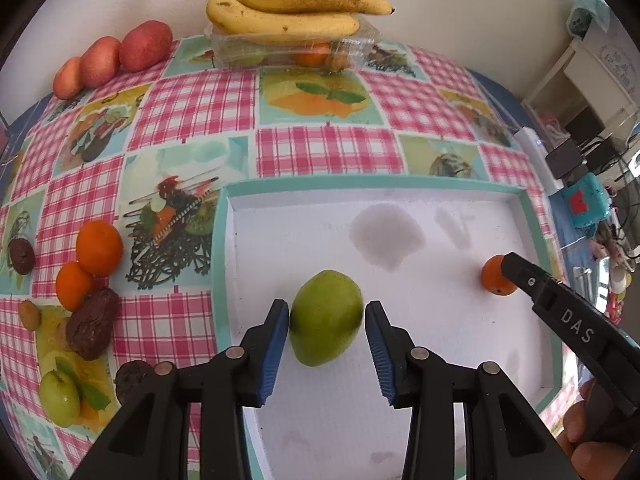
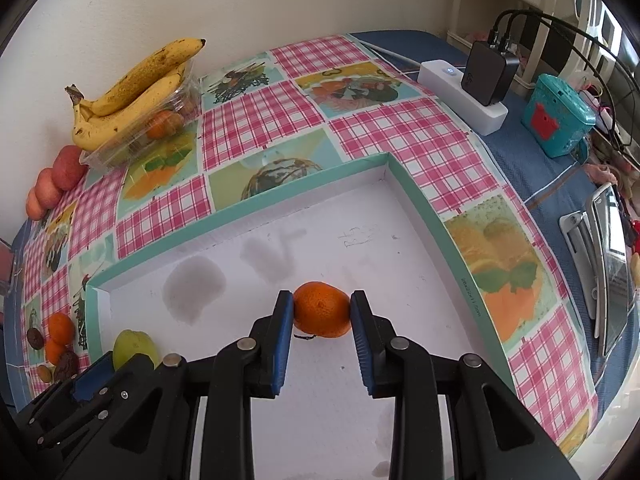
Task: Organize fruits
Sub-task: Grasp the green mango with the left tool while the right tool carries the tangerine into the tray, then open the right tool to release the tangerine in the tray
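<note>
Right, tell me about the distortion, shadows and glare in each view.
Left wrist view: fisheye bends the teal-rimmed white tray and checked tablecloth; soft grey shadows lie on the tray floor; dark vignette in the corners. Right wrist view: same curving; bright window glare washes out the right edge; the round orange mandarin stays sharp.

Left claw (image 1: 326, 312) straddles a green pear (image 1: 326, 317) inside the white tray (image 1: 440, 360).

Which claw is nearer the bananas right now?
Neither clearly. Left claw is around the green fruit in the white tray; right claw grips the orange there. The bananas lie beyond the tray by the wall.
</note>
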A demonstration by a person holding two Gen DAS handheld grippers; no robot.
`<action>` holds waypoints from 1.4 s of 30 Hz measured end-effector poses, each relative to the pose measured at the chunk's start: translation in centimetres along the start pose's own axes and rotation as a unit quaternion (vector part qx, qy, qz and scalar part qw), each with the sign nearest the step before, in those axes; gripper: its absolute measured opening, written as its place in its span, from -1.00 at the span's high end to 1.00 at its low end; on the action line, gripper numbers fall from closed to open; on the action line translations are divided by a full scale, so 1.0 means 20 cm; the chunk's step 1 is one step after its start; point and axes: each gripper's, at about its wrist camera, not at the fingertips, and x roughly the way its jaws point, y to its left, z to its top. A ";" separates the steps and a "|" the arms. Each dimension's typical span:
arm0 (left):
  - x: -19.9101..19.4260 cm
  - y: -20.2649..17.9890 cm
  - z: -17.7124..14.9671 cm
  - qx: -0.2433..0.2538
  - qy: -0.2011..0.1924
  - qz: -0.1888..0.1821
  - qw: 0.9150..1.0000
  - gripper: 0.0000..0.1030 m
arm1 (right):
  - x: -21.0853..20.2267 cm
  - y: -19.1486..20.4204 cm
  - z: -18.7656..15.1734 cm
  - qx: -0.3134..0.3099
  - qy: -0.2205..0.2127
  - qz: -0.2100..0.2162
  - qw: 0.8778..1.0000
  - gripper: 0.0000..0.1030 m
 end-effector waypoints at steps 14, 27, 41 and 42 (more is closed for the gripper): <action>-0.29 0.24 0.00 -0.057 -0.038 0.082 0.994 -0.85 | -0.12 0.00 0.01 -0.025 -0.021 -0.019 0.999 -0.55; -0.45 0.71 -0.10 -0.107 -0.080 0.203 0.970 -1.00 | -0.19 0.09 -0.04 -0.035 -0.048 0.022 0.998 -0.85; -0.62 1.03 -0.17 -0.184 -0.111 0.206 0.955 -1.00 | -0.20 0.48 -0.14 -0.103 -0.028 0.074 0.992 -0.85; -0.63 1.04 -0.18 -0.187 -0.113 0.206 0.954 -1.00 | -0.19 0.53 -0.15 -0.113 -0.025 0.074 0.991 -0.85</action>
